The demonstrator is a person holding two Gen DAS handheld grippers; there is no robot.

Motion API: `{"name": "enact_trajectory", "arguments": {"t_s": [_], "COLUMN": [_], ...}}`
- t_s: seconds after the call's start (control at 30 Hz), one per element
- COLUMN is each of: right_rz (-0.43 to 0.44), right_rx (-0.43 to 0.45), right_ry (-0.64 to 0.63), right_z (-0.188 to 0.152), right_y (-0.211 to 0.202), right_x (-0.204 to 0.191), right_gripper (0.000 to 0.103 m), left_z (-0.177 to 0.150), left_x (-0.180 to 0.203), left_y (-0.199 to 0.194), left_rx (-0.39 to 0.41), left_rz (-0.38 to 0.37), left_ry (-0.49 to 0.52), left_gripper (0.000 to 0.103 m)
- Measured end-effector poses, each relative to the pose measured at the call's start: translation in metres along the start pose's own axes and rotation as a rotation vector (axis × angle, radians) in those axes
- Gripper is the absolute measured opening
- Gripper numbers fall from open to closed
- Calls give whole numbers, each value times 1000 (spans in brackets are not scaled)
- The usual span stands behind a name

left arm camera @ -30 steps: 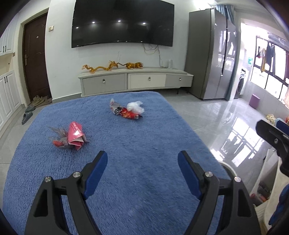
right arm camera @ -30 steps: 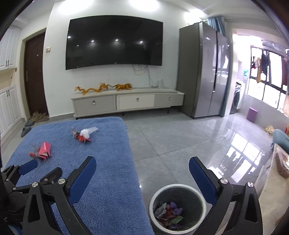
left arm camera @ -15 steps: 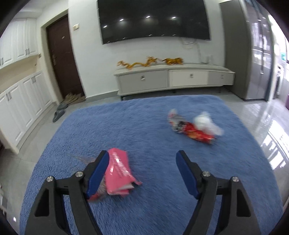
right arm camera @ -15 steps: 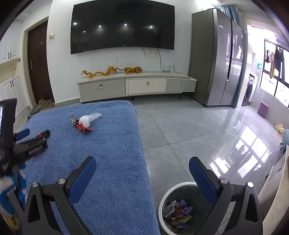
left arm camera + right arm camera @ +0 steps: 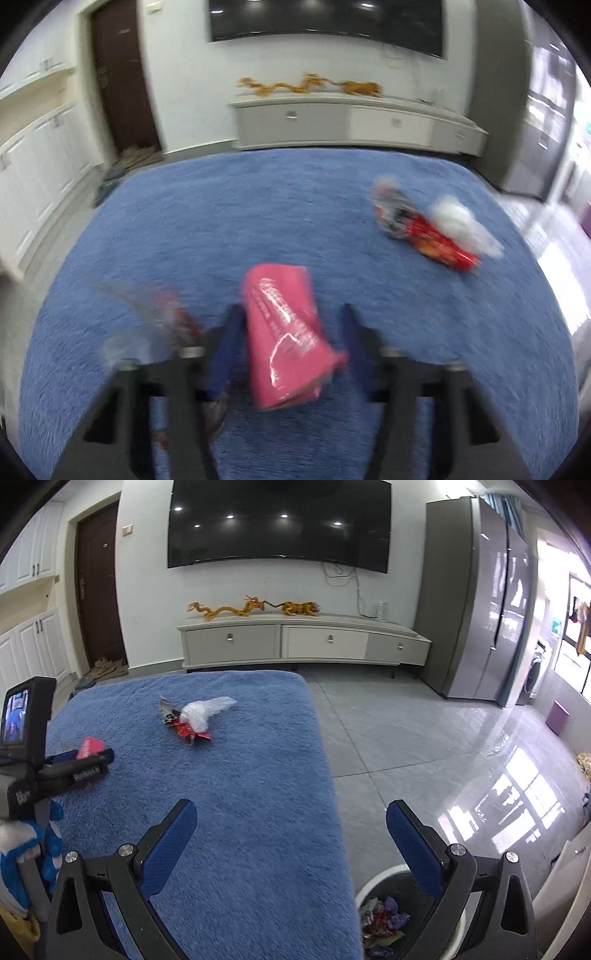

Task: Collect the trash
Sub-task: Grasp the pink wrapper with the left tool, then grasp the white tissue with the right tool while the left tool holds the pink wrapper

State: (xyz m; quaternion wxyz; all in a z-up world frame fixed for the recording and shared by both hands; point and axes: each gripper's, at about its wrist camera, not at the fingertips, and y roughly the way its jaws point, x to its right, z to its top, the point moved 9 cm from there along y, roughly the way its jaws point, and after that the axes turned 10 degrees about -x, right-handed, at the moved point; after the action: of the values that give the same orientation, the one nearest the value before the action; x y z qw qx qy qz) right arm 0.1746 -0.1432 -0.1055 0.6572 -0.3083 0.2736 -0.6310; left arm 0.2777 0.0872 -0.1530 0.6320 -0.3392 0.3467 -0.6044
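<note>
The left tongs (image 5: 290, 332) are closing around a crumpled pink plastic wrapper (image 5: 286, 336) lying on the blue fuzzy rug (image 5: 258, 221); blur hides whether the pads touch it. The right tongs (image 5: 291, 834) hang spread wide and empty above the rug's edge.

wrappers (image 5: 282, 332): 3 | plastic bag (image 5: 458, 221): 1 | bin (image 5: 402, 915): 1 (holding more scraps)

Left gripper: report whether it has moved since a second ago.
Yes. Judged against the blue rug, the left gripper has come forward and left to the pink wrapper, which now sits between its closing jaws.
</note>
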Motion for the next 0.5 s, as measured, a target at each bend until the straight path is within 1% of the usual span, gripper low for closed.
{"name": "enact_trajectory", "arguments": {"t_s": [0.07, 0.17, 0.23, 0.3, 0.37, 0.47, 0.5], "right_rz": [8, 17, 58, 95, 131, 216, 254], "right_rx": [0, 8, -6, -22, -33, -62, -73], "right_ry": [-11, -42, -41, -23, -16, 7, 18], "right_z": [6, 16, 22, 29, 39, 54, 59], "right_y": [5, 13, 23, 35, 47, 67, 76], "right_x": [-5, -14, -19, -21, -24, -32, -36], "right_gripper": [103, 103, 103, 102, 99, 91, 87], "left_z": [-2, -3, -2, -2, 0, 1, 1], "left_x": [9, 21, 26, 25, 20, 13, 12], "left_y": [-2, -7, -9, -11, -7, -3, -4], "left_rx": [7, 31, 43, 49, 35, 15, 15], "left_rz": [10, -3, -10, -43, -89, -157, -175], "left_ry": [46, 98, 115, 105, 73, 21, 11], "left_gripper": [37, 35, 34, 32, 32, 31, 31]}}
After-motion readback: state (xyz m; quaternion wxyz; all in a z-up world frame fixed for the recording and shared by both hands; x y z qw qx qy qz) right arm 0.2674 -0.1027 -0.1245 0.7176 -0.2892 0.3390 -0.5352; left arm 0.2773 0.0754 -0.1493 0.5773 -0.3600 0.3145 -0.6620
